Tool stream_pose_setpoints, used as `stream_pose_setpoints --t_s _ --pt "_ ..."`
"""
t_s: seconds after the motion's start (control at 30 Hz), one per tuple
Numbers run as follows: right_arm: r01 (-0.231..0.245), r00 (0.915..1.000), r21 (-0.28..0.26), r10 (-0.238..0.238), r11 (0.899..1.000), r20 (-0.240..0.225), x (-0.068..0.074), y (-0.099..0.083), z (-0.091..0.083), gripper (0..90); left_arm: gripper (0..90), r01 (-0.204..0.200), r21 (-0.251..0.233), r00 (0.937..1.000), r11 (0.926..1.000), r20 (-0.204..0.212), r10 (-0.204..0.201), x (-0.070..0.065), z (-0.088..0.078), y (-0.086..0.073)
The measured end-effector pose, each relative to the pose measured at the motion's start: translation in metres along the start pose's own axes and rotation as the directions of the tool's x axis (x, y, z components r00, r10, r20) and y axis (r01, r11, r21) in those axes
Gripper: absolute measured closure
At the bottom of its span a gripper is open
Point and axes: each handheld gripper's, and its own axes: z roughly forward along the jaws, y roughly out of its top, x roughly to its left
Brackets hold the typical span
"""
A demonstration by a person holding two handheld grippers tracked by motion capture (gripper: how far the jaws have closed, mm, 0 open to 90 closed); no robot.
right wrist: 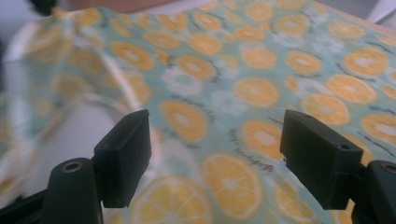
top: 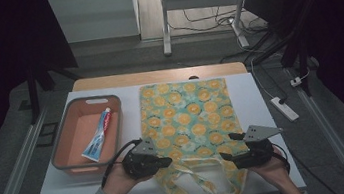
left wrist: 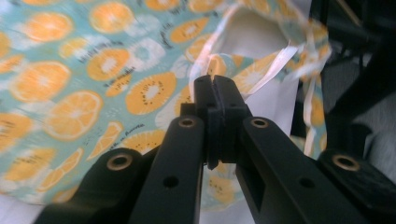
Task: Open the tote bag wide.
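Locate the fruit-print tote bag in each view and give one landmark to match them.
High view: tote bag lies flat mid-table, right of the orange bin.
Left gripper view: its fabric spreads behind the shut tongs.
Right gripper view: it lies beyond the open tongs.
Shared landmark: the bag's pale handle loop.

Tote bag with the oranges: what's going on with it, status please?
Left gripper shut at the tote bag mouth edge. Right gripper open over the fabric. Bag flat on table. Toothpaste in bin, clear of the work.
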Motion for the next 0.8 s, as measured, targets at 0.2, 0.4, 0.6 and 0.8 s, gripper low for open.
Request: stream_pose_setpoints --t_s 0.2,0.4,0.6,0.8 --pt "0.055 0.9943 0.039 -0.051 0.998 -0.094 0.028 0.011 0.001 23.0 88.5 0.035 -0.047 0.9987 0.9983 -0.035 -0.037 0.009 -0.015 -0.001" --pt "0.096 0.9865 0.126 -0.078 0.987 -0.144 0.055 0.007 0.009 14.9 88.6 0.064 -0.072 0.9960 0.9953 -0.057 -0.068 0.017 -0.023 -0.004" --pt "0.139 0.9799 0.192 -0.107 0.971 -0.168 0.081 0.000 0.019 11.5 88.5 0.092 -0.087 0.9933 0.9919 -0.062 -0.098 0.024 -0.025 -0.006" --pt "0.134 0.9865 0.301 -0.099 0.944 -0.131 0.066 -0.016 0.047 21.7 88.5 0.098 -0.086 0.9924 0.9915 -0.066 -0.104 0.026 -0.025 -0.007"
